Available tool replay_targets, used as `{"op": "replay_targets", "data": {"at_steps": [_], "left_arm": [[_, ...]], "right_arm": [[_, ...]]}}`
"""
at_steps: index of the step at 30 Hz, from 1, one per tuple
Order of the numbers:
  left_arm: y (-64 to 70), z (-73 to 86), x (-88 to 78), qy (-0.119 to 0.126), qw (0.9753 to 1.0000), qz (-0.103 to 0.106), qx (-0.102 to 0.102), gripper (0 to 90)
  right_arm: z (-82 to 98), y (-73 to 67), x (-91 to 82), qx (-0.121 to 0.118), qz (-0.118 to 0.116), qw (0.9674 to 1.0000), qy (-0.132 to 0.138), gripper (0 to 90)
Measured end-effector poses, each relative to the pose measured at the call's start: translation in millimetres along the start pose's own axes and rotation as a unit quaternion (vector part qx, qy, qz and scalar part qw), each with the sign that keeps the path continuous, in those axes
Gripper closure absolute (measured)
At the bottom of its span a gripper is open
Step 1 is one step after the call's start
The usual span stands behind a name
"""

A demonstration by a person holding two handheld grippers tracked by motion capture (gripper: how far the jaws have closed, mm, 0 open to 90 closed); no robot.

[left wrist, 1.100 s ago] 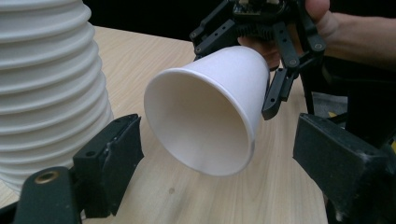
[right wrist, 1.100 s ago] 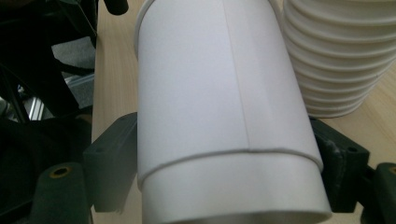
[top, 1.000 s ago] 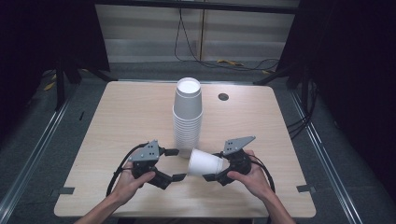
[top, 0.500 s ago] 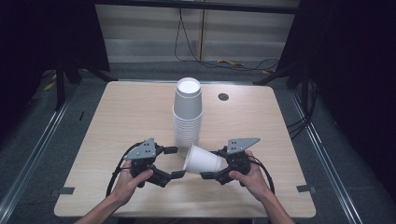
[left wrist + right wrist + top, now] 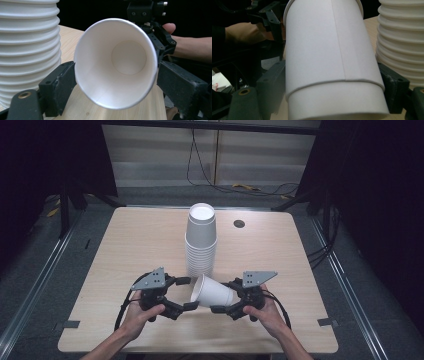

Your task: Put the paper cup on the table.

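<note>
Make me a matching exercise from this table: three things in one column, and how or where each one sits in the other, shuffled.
1. cup stack
2. single cup
3. dark round disc

A. tipped on its side
B. near the table's far edge
C. upright at mid-table

Pairs: 1-C, 2-A, 3-B

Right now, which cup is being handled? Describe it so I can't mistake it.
On the wooden table, find the tall cup stack. In front of it, the single cup lies sideways in the right gripper, unlike the nested upright ones.
</note>
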State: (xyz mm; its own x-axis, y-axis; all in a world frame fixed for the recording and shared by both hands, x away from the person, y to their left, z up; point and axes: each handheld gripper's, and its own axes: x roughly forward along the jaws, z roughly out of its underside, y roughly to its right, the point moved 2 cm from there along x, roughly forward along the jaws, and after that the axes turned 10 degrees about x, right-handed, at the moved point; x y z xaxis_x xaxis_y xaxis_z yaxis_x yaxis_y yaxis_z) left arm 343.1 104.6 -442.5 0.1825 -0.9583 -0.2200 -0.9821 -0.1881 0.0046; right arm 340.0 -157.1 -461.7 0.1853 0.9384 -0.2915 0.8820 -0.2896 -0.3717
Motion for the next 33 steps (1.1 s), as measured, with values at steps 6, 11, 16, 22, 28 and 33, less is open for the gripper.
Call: {"op": "replay_targets", "data": {"at_steps": [6,11,16,22,28,33], "left_arm": [[-1.2,1.7,0.5,0.001,1.0,0.009,-0.003,14.6],[-2.4,2.2,3.3,-0.01,1.0,-0.002,-0.001,0.0],[-1.9,2.5,6.0,-0.009,0.9998,0.017,0.0,0.0],[-0.4,1.8,7.5,-0.006,0.9996,0.025,0.007,0.0],[1.3,1.5,10.0,0.002,0.9994,0.036,0.005,0.5],[2.3,1.2,10.9,0.003,0.999,0.043,0.01,5.8]], "right_arm": [[-0.3,-3.0,3.3,-0.002,-0.012,0.9999,0.007,20.8],[-0.7,-6.6,6.1,-0.005,-0.021,0.9997,0.009,20.8],[-1.3,-9.1,9.1,-0.007,-0.026,0.9996,0.011,20.8],[-1.6,-11.5,13.3,-0.01,-0.034,0.9993,0.01,20.8],[-1.4,-13.9,16.0,-0.014,-0.04,0.9991,0.01,20.8],[-1.3,-13.6,16.2,-0.016,-0.041,0.999,0.01,20.8]]}}
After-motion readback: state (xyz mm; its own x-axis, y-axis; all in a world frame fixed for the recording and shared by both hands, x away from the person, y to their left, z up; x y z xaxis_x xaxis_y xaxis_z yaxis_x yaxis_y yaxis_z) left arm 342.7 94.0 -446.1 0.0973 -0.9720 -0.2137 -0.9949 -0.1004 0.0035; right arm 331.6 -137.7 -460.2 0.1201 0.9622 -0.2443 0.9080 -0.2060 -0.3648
